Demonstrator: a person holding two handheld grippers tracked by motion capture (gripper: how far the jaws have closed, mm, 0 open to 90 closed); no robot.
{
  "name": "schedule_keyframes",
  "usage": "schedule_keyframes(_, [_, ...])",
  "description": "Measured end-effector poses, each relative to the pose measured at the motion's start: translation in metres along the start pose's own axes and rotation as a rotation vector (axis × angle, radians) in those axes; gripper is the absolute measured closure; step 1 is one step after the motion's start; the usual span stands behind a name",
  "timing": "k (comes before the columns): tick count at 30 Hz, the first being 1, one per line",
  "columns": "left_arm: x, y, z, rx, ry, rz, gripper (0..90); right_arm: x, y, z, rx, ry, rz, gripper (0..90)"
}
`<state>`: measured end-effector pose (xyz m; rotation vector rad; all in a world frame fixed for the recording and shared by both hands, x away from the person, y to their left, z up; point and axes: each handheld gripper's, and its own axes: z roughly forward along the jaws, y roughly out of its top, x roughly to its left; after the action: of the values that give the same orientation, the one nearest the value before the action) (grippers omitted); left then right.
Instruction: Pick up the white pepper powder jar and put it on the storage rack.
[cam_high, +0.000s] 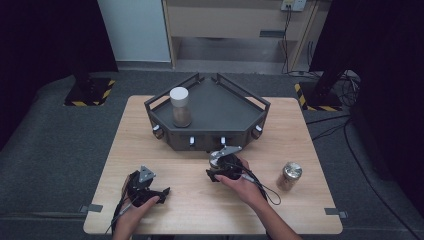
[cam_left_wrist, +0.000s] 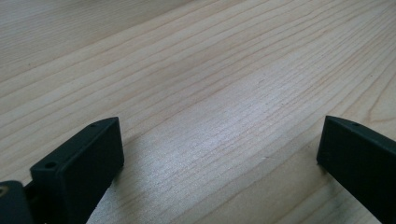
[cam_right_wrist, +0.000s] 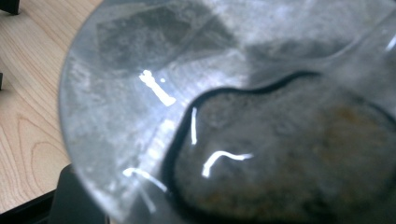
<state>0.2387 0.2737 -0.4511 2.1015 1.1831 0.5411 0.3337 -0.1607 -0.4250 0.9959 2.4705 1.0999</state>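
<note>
My right gripper (cam_high: 220, 167) is at the table's middle, just in front of the dark tray (cam_high: 220, 112), and is shut on a small jar (cam_high: 216, 158) with a silvery top. In the right gripper view that jar (cam_right_wrist: 210, 93) sits very close, glassy with brownish contents, and one black jaw shows under it at the lower left. My left gripper (cam_high: 150, 192) rests on the table at the front left. Its jaws stand wide apart over bare wood in the left gripper view (cam_left_wrist: 219, 158), with nothing between them.
A jar with a white lid (cam_high: 180, 106) stands on the tray's left part. Another jar with a shiny lid (cam_high: 290, 175) stands on the wooden table (cam_high: 300, 210) at the right. The tray's front wall carries several small knobs.
</note>
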Motion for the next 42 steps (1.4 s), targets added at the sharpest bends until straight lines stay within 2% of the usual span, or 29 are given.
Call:
schedule_keyframes(4, [0.0,0.0,0.0,0.0,0.0,0.0,0.0,0.003,-0.002,-0.003,-0.003,-0.009,-0.032,30.6])
schedule_keyframes(7, [0.0,0.0,0.0,0.0,0.0,0.0,0.0,0.006,-0.001,-0.009,-0.019,-0.017,-0.037,30.7])
schedule_keyframes(11, [0.0,0.0,0.0,0.0,0.001,0.0,0.0,0.01,0.009,-0.019,-0.018,-0.015,-0.067,30.8])
schedule_keyframes(16, [0.0,0.0,0.0,0.0,0.001,0.0,0.0,0.015,0.018,-0.027,-0.022,-0.002,-0.083,30.9])
schedule_keyframes(23, [0.0,0.0,0.0,0.0,0.001,0.0,0.0,0.02,0.029,-0.039,-0.014,-0.007,-0.113,30.9])
schedule_keyframes(42, [-0.001,0.0,0.0,-0.001,0.003,0.0,0.0,0.016,0.054,-0.067,-0.011,-0.004,-0.122,30.9])
